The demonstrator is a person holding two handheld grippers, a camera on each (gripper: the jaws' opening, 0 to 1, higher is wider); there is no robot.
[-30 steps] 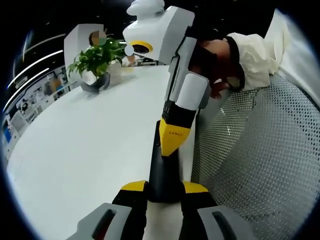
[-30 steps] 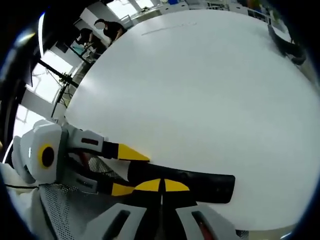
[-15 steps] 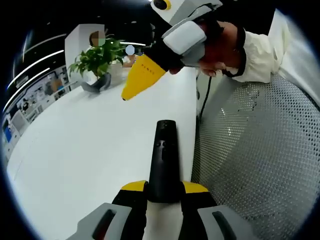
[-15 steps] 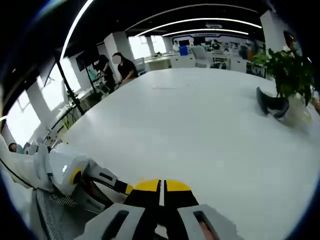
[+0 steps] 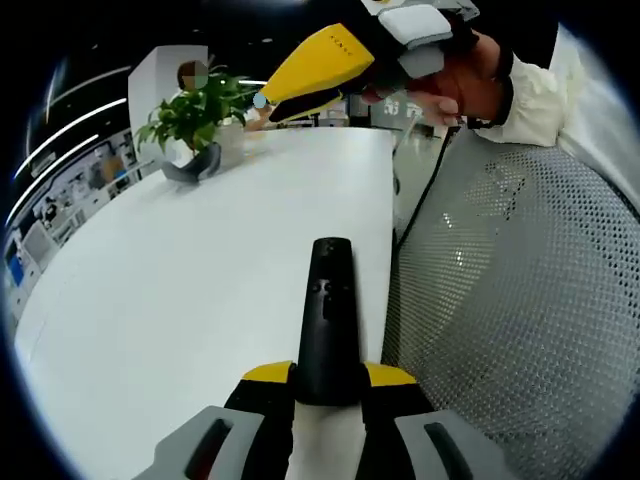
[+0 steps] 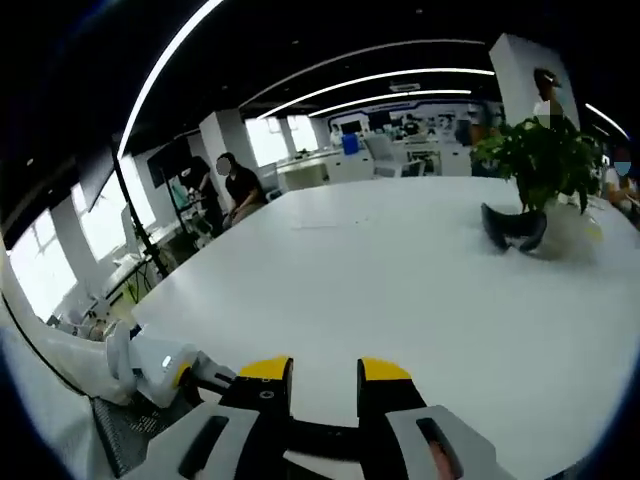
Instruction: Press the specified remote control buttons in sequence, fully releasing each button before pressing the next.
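A black remote control [image 5: 326, 320] lies lengthwise on the white table [image 5: 180, 300], buttons up. My left gripper [image 5: 328, 375] is shut on its near end. My right gripper [image 5: 270, 98], held in a person's hand, hovers high above the remote's far end with its yellow fingers [image 5: 325, 62] pointing left, well clear of the buttons. In the right gripper view, my right gripper [image 6: 325, 370] stands open with a plain gap between its yellow tips. The left gripper [image 6: 165, 368] sits low at the left, and a dark strip of the remote [image 6: 325, 440] shows beneath the jaws.
A potted plant [image 5: 195, 115] with a dark curved object [image 6: 512, 226] at its foot stands at the table's far end. A white mesh chair [image 5: 520, 300] presses against the table's right edge. People [image 6: 236, 185] sit beyond the far side.
My right gripper has lifted off the remote, swung up and away from it, and its jaws have parted. The left gripper and the remote have stayed put.
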